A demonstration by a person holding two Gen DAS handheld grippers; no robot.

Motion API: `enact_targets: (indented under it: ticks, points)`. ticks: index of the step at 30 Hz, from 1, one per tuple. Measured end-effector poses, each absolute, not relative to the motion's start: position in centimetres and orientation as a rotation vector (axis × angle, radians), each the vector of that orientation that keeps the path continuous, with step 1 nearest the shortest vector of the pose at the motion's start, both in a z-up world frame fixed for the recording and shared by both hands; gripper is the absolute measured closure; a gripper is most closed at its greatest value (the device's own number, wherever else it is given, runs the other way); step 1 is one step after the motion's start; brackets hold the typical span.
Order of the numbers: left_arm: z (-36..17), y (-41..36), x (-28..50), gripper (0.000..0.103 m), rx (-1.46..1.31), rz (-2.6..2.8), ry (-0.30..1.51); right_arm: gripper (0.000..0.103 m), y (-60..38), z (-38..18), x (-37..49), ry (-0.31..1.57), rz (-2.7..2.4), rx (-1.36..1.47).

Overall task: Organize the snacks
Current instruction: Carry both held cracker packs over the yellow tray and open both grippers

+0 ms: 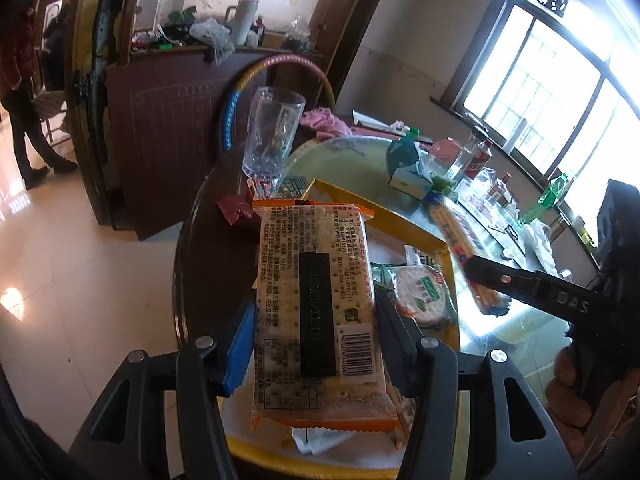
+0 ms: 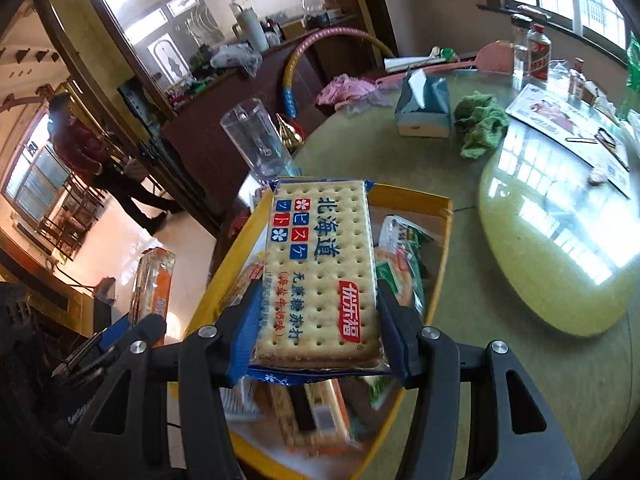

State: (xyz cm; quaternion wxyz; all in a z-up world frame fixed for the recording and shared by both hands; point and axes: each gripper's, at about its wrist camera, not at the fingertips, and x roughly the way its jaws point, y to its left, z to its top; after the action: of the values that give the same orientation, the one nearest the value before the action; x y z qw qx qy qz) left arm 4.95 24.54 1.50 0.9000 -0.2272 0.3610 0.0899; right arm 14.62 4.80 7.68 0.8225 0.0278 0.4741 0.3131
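Note:
My left gripper is shut on an orange-edged cracker pack, held over the yellow tray. My right gripper is shut on a blue-edged cracker pack with Chinese print, held over the same yellow tray. The tray holds a round rice-cracker pack and other snack packs. In the left wrist view the right gripper's finger reaches in from the right with its pack edge-on. In the right wrist view the left gripper's orange pack shows at the left.
A clear glass mug stands behind the tray at the table edge. A teal tissue box, green cloth, bottles, pink bag and a glass turntable are on the round table. A person stands far left.

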Motion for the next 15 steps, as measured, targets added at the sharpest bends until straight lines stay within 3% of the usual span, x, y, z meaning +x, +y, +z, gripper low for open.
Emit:
enact_targets:
  ticks: [15]
  points:
    - [-2.4, 24.9, 9.6, 0.047, -0.444, 0.178, 0.896, 0.047, 9.3, 1.8, 20.4, 1.133, 0.620, -0.031]
